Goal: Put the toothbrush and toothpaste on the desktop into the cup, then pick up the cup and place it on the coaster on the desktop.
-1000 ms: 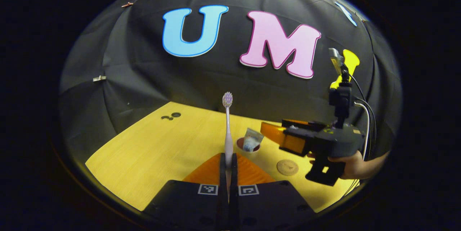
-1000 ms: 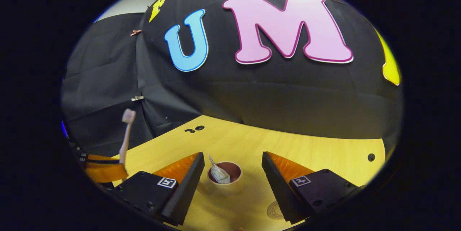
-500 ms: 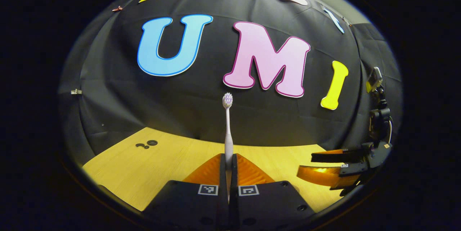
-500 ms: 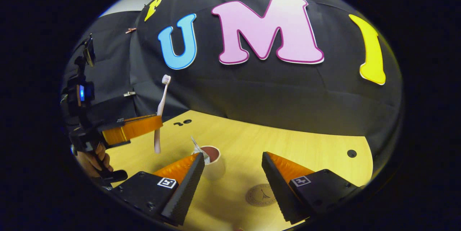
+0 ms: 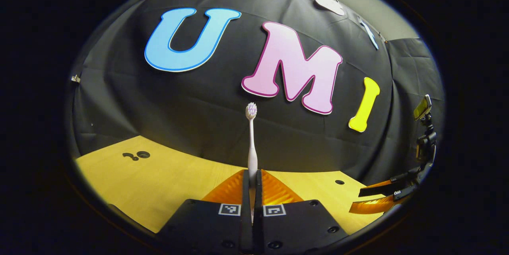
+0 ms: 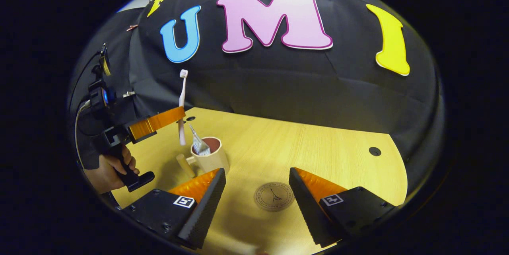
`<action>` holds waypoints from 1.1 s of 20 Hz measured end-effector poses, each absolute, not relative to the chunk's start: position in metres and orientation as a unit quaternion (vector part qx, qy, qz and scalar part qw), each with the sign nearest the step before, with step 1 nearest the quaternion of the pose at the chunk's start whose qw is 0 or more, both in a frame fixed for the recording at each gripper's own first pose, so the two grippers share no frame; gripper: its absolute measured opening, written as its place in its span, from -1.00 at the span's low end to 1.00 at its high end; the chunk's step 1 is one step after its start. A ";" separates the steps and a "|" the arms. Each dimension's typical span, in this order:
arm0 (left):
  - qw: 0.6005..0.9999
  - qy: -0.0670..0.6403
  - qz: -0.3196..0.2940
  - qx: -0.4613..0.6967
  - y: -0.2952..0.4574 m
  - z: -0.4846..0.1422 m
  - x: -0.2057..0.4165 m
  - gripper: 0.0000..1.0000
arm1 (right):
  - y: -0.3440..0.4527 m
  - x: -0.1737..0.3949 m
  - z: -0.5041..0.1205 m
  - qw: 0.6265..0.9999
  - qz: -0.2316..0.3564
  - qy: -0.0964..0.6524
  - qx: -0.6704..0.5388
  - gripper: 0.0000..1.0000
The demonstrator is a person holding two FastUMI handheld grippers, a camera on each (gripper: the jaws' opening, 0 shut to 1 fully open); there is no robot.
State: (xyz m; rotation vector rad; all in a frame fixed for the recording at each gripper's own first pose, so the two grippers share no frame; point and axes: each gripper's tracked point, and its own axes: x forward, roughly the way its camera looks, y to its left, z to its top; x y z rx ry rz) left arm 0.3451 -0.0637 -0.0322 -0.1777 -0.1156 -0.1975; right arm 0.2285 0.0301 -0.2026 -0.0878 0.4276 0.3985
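A white toothbrush [image 5: 251, 143] stands upright, bristles up, with my left gripper [image 5: 252, 177] shut on its handle. In the right gripper view that toothbrush [image 6: 182, 104] hangs just left of and above a cream cup [image 6: 210, 155] with a reddish inside. A toothpaste tube [image 6: 197, 145] leans in the cup. The left gripper [image 6: 159, 121] holds the brush there, a hand below it. My right gripper [image 6: 257, 191] is open, nothing between its fingers. A round brown coaster [image 6: 274, 196] lies on the desk between its fingers. The right gripper [image 5: 377, 199] shows at the left gripper view's right edge.
The yellow wooden desktop [image 6: 302, 147] has small dark holes [image 6: 374, 151] near its far edge and more holes [image 5: 137, 154] at the far left. The cup's handle [image 6: 185, 164] points toward the left gripper. Black cloth walls the back.
My left gripper carried the toothbrush closer to the cup, now beside its rim. My right gripper drew back and right, so cup and coaster sit farther ahead of it.
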 end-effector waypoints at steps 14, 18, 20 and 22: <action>0.991 -0.068 -0.086 -0.081 -0.074 -0.080 0.371 -0.83 | 0.010 0.233 -0.239 0.950 0.181 0.249 -0.050 0.96; 0.991 -0.069 -0.089 -0.067 -0.070 -0.071 0.360 -0.33 | 0.009 0.233 -0.234 0.951 0.181 0.248 -0.043 0.96; 0.992 -0.068 -0.087 -0.063 -0.067 -0.064 0.352 0.59 | 0.006 0.234 -0.232 0.952 0.178 0.247 -0.039 0.96; 0.993 -0.057 -0.081 -0.058 -0.061 -0.059 0.344 0.75 | 0.001 0.233 -0.229 0.953 0.175 0.244 -0.037 0.96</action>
